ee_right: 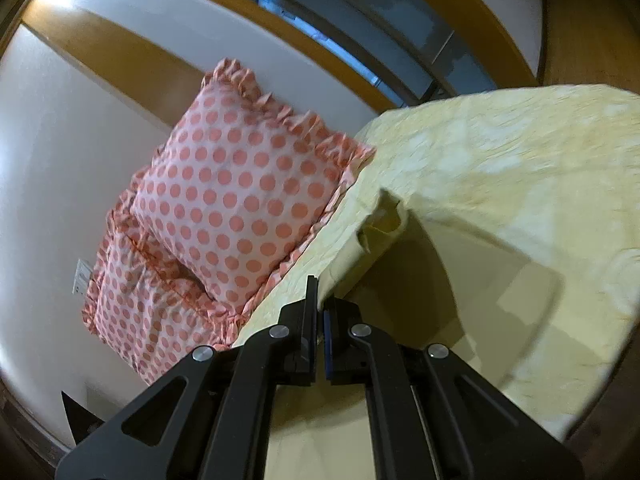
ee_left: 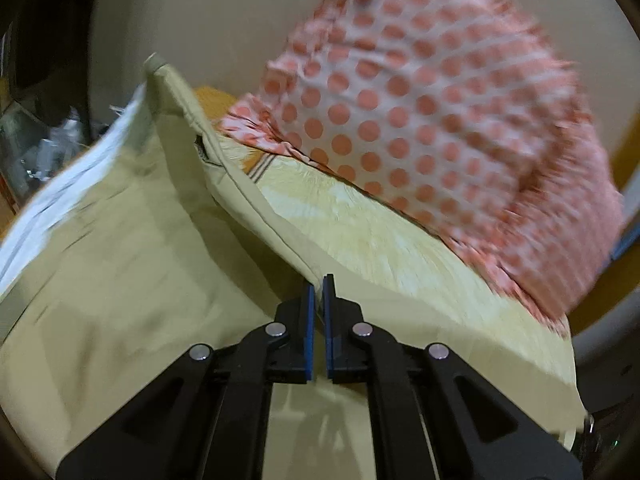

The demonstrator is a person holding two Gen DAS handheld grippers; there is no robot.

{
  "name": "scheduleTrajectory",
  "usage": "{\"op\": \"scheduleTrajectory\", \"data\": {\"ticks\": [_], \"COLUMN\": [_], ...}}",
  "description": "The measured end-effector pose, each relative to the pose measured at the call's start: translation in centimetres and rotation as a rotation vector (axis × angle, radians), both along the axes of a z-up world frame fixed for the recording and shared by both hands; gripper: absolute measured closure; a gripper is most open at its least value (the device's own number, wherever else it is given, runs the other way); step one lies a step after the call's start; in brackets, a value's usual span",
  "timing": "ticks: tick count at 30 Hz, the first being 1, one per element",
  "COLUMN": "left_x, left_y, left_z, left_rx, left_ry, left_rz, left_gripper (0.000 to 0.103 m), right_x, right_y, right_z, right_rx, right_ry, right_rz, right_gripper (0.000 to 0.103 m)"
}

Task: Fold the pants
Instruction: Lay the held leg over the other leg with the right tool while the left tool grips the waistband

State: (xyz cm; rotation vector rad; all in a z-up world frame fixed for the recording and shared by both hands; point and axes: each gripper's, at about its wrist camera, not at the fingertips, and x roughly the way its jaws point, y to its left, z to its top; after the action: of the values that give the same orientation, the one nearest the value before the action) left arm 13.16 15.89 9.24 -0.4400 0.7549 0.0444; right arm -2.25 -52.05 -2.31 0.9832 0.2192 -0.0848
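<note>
two black linkage grippers with blue pads are seen, one per wrist view, both clenched on cloth. left gripper [ee_left: 319,292]: jaws nearly closed, a seamed edge of the pale khaki-green cotton pants [ee_left: 132,248] is pinched between the pads. pants fabric is lifted and draped to the left of the gripper, with a white inner lining [ee_left: 60,192] exposed along the upper left edge. a pocket slit is visible near the raised seam. much of the left view is motion-blurred.

right gripper [ee_right: 320,300]: jaws clenched on another edge of the same pants [ee_right: 400,308], with a small tab or loop of cloth sticking up just ahead of the tips. whether this end is waistband or hem cannot be told.

pants are held above a bed covered by a pale yellow crinkled bedsheet [ee_right: 520,168], partly resting on it in the left view. two white pillows with coral polka dots and ruffled edges [ee_right: 240,196] are stacked at the sheet's edge, against a white wall [ee_right: 52,152]. a wooden trim band [ee_right: 132,56] is seen on the wall above them.
</note>
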Motion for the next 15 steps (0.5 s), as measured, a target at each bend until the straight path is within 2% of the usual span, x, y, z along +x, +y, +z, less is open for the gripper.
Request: {"op": "scheduleTrajectory", "data": {"ticks": [3,5,9,15], "left_x": [-6.8,-10.2,-13.2,-15.9], "left_y": [0.0,0.4,0.2,-0.2], "left_z": [-1.4,-3.6,-6.2,-6.2], "left_rx": [0.026,-0.004,-0.016,-0.024], "left_ry": [0.001,0.042,0.075,0.023], "left_rz": [0.026,0.050,0.088,0.116], "left_gripper": [0.099,0.099,0.099,0.099], "right_x": [-1.8,-2.4,-3.2,-3.7], "right_y": [-0.8,-1.3,-1.4,-1.8], "right_z": [-1.4,-2.9,-3.7,-3.2], "right_rx": [0.018,0.049,0.053,0.027], "right_ry": [0.028,0.054,0.061,0.049], "right_rz": [-0.030,-0.036,-0.049,-0.069], "right_gripper": [0.101,0.101,0.101,0.101]}}
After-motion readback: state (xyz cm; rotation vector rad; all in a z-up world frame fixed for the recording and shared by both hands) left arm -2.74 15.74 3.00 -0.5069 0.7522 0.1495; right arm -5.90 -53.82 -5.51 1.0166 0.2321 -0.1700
